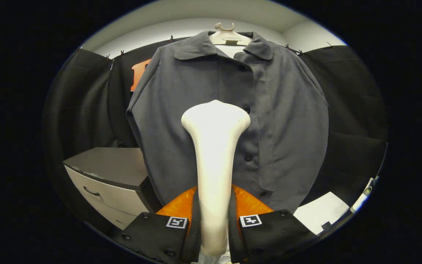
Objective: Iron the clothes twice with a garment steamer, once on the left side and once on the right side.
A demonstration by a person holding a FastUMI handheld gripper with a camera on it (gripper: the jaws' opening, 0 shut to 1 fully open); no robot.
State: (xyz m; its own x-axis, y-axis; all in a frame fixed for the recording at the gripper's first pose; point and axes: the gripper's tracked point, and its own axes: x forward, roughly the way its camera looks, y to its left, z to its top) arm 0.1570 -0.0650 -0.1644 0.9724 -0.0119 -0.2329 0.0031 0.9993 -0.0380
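Right between the two fingers of the gripper (214,220) sits the white garment steamer (214,146), its slim handle clamped by both fingers, one pressing on each side, so the gripper is closed narrowly around it. The steamer rises away from the fingers and flares into a broad head, which points toward the dark grey shirt (229,121) hanging just beyond it. Whether the head actually touches the cloth cannot be told from here.

The shirt hangs buttoned on a pale hanger (226,36), collar folded down, its button placket running just to the right of the steamer's head (two of the buttons peek out beside the head and the handle). The steamer covers part of the shirt's middle and lower front.

To the left of the shirt, low down, stands a grey drawer cabinet (112,179) with a dark handle on its front; its top corner comes close to the shirt's left hem. To the right of the shirt, near its lower hem, lies a white sheet or box (321,211), and farther right a small white object with a greenish tip (365,194), too small to identify. Black cloth (350,110) hangs behind the shirt on both sides.
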